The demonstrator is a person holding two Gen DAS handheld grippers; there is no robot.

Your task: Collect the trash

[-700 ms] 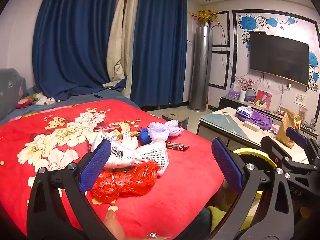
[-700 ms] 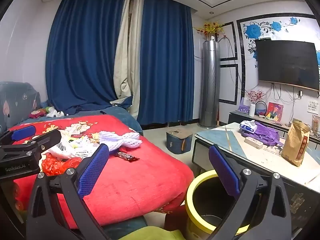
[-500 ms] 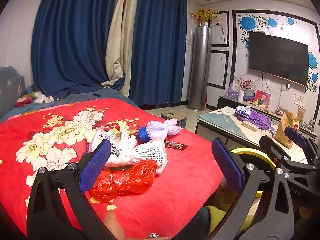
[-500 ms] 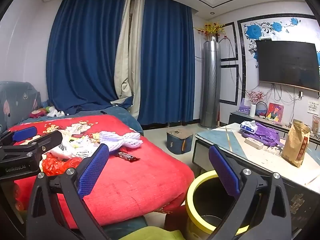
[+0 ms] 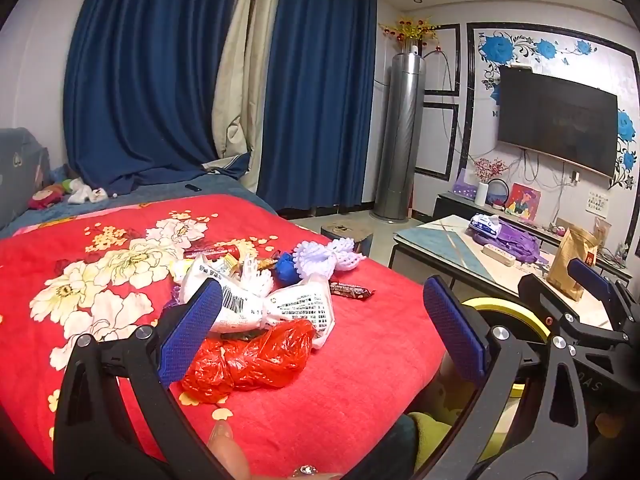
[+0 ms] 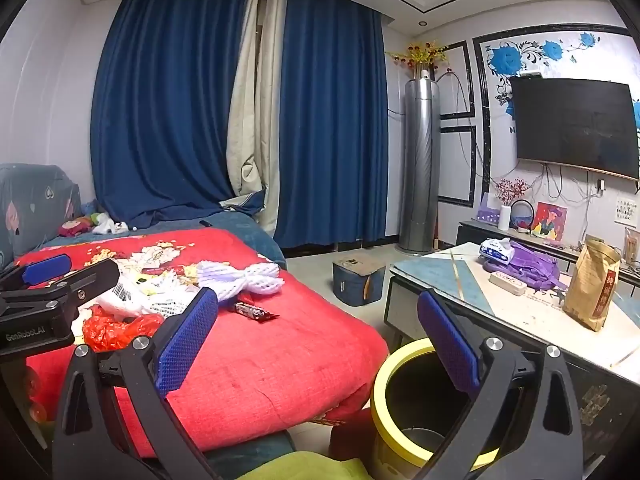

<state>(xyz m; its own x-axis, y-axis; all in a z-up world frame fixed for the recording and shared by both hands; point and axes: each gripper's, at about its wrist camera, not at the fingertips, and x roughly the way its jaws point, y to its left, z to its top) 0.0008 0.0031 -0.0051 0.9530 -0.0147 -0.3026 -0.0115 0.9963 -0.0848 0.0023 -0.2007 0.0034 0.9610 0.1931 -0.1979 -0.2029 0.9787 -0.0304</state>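
Left wrist view: your left gripper (image 5: pixel 322 328) hangs with jaws wide and empty above one trash heap (image 5: pixel 264 300) on the red floral blanket (image 5: pixel 100 280). Counted there: one crumpled red plastic bag (image 5: pixel 252 356), two white printed wrappers (image 5: pixel 304 308), one dark candy bar (image 5: pixel 352 289). Your right gripper (image 6: pixel 316 340), equally wide, holds nothing beside one yellow-rimmed bin (image 6: pixel 400 364).

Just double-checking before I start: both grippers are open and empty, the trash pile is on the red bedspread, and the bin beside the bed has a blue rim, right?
Not quite: the bin has a yellow rim, not blue, as the right wrist view shows. The rest holds: the left gripper and right gripper are open and empty, and the trash pile lies on the red bedspread.
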